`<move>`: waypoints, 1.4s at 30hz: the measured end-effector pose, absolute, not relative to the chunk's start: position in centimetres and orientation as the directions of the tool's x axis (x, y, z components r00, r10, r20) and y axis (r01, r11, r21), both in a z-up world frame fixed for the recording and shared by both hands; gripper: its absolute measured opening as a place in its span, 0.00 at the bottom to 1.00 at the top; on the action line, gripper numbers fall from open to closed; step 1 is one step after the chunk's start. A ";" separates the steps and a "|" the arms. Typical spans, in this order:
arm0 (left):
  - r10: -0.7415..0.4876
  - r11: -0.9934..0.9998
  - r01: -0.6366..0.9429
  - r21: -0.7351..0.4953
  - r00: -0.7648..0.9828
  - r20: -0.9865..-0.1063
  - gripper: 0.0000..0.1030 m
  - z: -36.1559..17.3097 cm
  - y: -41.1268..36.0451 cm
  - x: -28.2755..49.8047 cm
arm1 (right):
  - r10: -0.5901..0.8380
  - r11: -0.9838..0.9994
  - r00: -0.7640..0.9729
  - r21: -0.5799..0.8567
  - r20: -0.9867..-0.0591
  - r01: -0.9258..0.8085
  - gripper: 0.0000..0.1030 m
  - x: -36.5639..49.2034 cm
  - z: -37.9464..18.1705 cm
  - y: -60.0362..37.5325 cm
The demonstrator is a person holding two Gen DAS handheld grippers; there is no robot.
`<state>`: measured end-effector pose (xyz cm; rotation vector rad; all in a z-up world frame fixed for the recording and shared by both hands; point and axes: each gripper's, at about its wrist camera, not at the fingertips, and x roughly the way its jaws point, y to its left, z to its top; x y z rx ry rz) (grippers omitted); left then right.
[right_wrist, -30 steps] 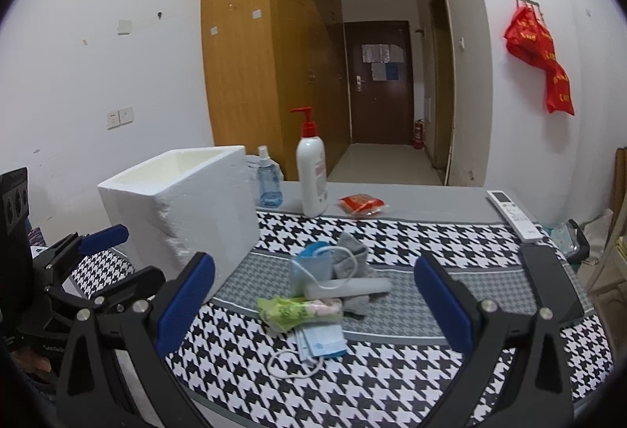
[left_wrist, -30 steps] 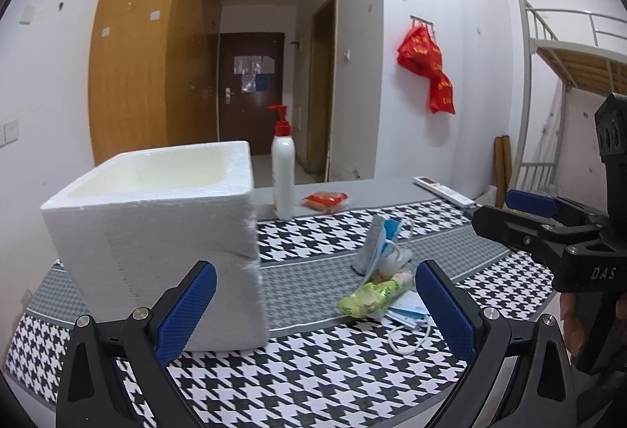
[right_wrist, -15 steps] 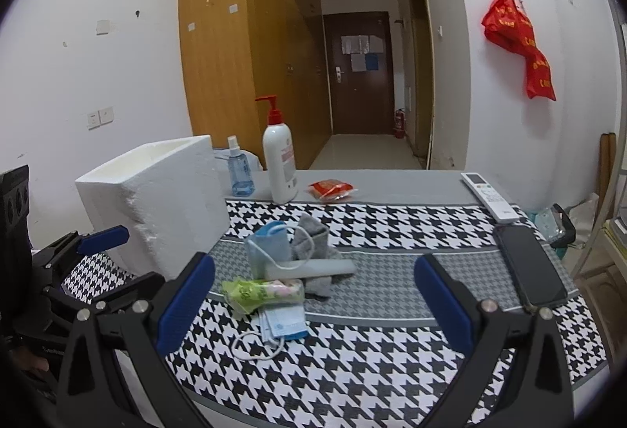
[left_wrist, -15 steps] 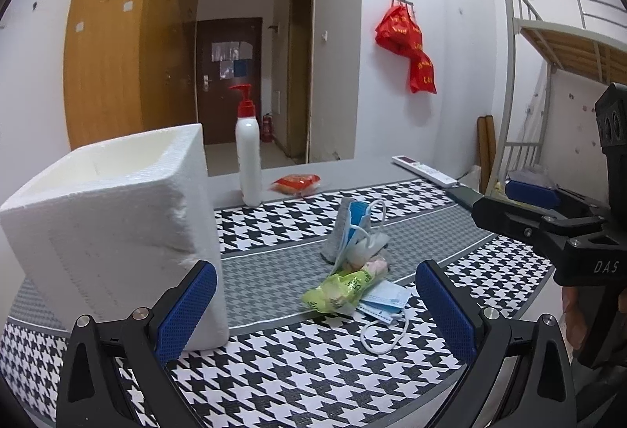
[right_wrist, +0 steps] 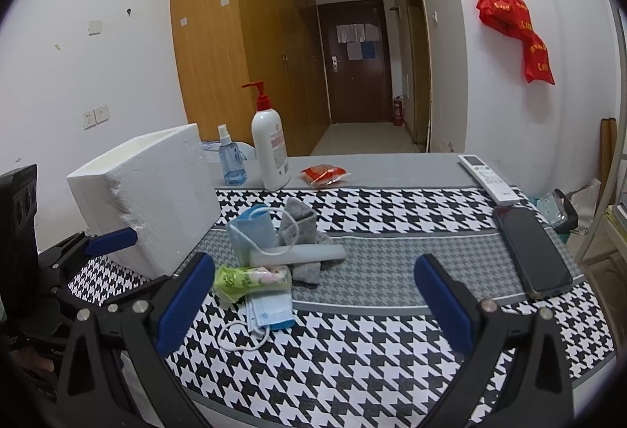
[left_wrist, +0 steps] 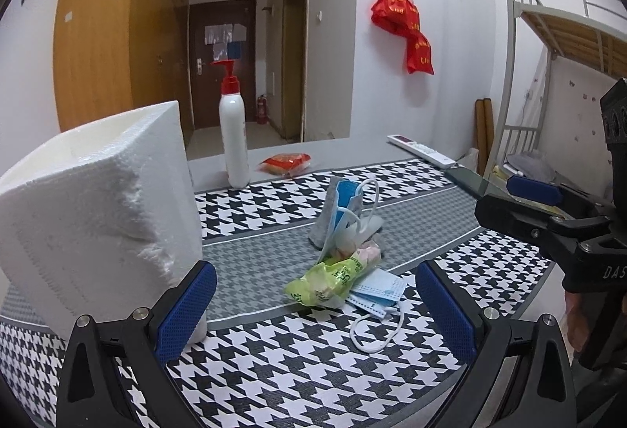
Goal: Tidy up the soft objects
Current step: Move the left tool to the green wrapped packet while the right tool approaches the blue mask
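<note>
While both the left gripper (left_wrist: 313, 304) and right gripper (right_wrist: 311, 297) hover released, the soft pile (right_wrist: 270, 255) at 12 o'clock remains outside the foam box (right_wrist: 149, 193)

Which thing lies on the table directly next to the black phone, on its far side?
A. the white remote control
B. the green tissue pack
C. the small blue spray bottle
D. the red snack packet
A: in the right wrist view the white remote control lies just beyond the black phone, near the table's right edge.
</note>
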<state>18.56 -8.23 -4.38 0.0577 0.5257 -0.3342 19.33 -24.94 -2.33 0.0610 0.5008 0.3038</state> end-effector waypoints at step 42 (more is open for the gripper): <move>-0.269 0.928 0.372 -0.010 0.653 -0.708 0.65 -8.3 -11.1 24.7 | 0.341 0.940 0.733 0.206 -0.589 -0.272 1.00 23.5 -5.9 -26.4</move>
